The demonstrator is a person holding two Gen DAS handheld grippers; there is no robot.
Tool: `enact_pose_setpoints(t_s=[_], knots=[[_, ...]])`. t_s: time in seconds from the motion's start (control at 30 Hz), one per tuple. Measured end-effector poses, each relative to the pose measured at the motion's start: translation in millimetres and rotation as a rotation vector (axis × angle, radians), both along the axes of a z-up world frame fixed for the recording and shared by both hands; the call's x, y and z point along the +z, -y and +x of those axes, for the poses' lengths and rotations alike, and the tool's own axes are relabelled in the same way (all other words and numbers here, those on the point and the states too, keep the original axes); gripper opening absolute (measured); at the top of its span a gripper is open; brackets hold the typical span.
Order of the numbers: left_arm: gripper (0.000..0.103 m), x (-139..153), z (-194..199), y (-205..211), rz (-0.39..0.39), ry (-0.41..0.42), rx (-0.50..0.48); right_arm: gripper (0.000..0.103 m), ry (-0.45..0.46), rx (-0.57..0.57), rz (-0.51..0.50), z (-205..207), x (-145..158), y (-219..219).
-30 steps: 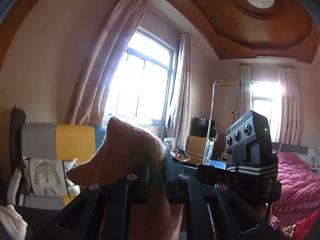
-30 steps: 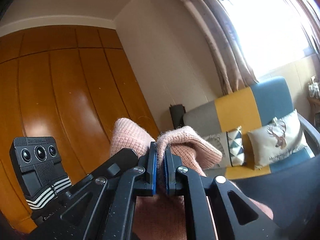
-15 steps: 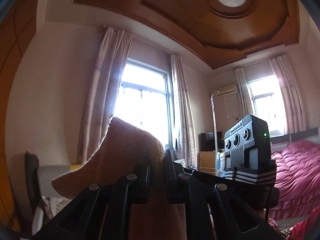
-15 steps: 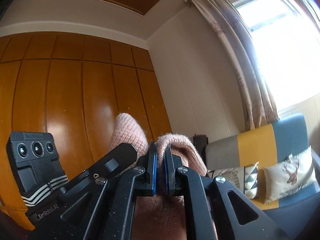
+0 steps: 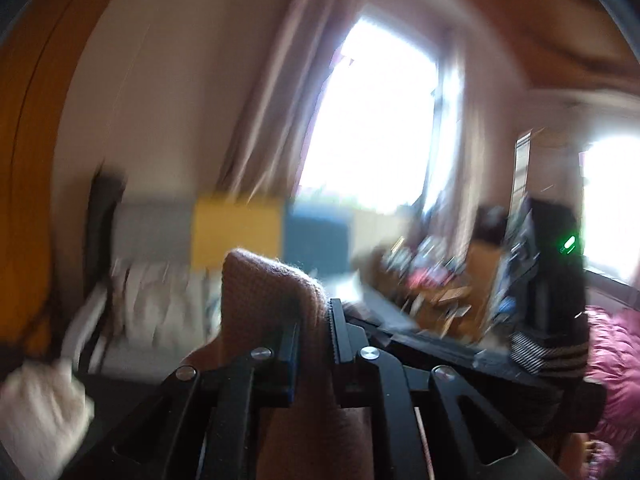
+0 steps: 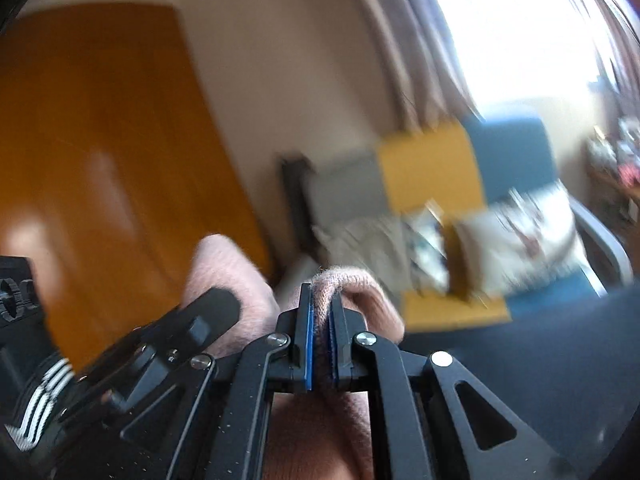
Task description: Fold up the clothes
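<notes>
A pink knitted sweater point(image 5: 260, 292) hangs bunched between my two grippers. In the left wrist view my left gripper point(image 5: 316, 312) is shut on a fold of it, and the knit rises over the left finger. In the right wrist view my right gripper point(image 6: 322, 292) has another fold of the sweater point(image 6: 360, 288) pinched between its blue pads point(image 6: 308, 340); its jaws are opening slightly while the pads still press the knit. Each view shows the other gripper's black housing at its edge, on the right point(image 5: 552, 280) and on the left point(image 6: 20, 292). Both pictures are smeared by motion.
A sofa point(image 6: 428, 168) with grey, yellow and blue panels and pale cushions point(image 6: 516, 236) stands under a bright window point(image 5: 372, 120). An orange wooden wardrobe point(image 6: 100, 140) is on the left, a pink bed point(image 5: 612, 352) on the right. A dark surface point(image 6: 560, 360) lies below the grippers.
Both grippers have dropped and tipped downward with the sweater: the ceiling has left view and the sofa has come up into the middle. Both grips hold as before.
</notes>
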State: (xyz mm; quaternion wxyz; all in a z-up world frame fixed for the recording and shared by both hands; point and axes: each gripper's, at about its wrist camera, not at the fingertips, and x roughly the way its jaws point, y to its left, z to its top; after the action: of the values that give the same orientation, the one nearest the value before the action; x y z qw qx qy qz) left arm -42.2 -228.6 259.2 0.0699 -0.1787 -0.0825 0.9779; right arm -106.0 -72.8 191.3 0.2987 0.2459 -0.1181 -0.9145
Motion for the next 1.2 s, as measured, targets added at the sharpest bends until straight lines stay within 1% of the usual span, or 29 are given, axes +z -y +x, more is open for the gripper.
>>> enact_pose_setpoints(t_s=[0.03,0.1,0.17,0.23,0.27,0.3,0.33,0.37,0.43,0.53,0.63,0.7,0.83,0.93,1.0,1.03,1.07,1.1,1.13,1.2], knots=[[0.011,-28,-16,5,0.000,0.062,0.019,0.009,0.061,-0.027,0.046,-19,-27,6],[0.011,-91,-47,14,-0.010,0.206,0.056,0.028,0.189,-0.075,0.152,-53,-86,15],[0.011,-147,-66,20,-0.007,0.337,0.075,0.030,0.296,-0.109,0.202,-64,-135,8],[0.011,-197,-69,27,0.028,0.446,0.080,0.030,0.395,-0.140,0.231,-69,-181,-5],[0.011,-215,-69,29,0.049,0.481,0.080,0.030,0.429,-0.149,0.228,-67,-197,-12],[0.011,-230,-65,32,0.069,0.503,0.085,0.030,0.443,-0.149,0.202,-58,-203,-22],[0.011,-237,-57,32,0.084,0.510,0.089,0.030,0.453,-0.148,0.179,-48,-209,-32],[0.011,-237,-48,28,0.093,0.510,0.090,0.030,0.452,-0.143,0.171,-37,-212,-39],[0.011,-245,-33,27,0.102,0.503,0.099,0.030,0.435,-0.120,0.181,-17,-213,-47],[0.012,-260,-11,24,0.105,0.460,0.100,0.030,0.406,-0.096,0.218,13,-216,-55],[0.013,-259,17,11,0.081,0.421,0.075,0.030,0.403,-0.064,0.230,40,-222,-62],[0.013,-253,28,0,0.036,0.400,0.057,0.030,0.411,-0.040,0.242,53,-226,-64],[0.013,-249,38,-17,-0.034,0.373,0.041,0.030,0.407,-0.026,0.306,75,-235,-65],[0.013,-243,41,-23,-0.037,0.356,0.035,0.030,0.423,-0.031,0.337,84,-244,-68],[0.014,-249,33,-29,-0.061,0.381,0.036,0.030,0.458,-0.026,0.350,86,-255,-69],[0.014,-257,26,-32,-0.084,0.407,0.037,0.030,0.483,-0.023,0.381,85,-265,-67],[0.014,-269,20,-35,-0.111,0.440,0.035,0.030,0.484,-0.021,0.407,85,-271,-64],[0.015,-277,17,-36,-0.116,0.449,0.032,0.030,0.453,-0.022,0.425,87,-273,-62],[0.016,-278,18,-34,-0.101,0.433,0.032,0.030,0.434,-0.021,0.439,88,-274,-60],[0.018,-280,19,-28,-0.063,0.430,0.032,0.031,0.426,-0.016,0.450,88,-274,-59]])
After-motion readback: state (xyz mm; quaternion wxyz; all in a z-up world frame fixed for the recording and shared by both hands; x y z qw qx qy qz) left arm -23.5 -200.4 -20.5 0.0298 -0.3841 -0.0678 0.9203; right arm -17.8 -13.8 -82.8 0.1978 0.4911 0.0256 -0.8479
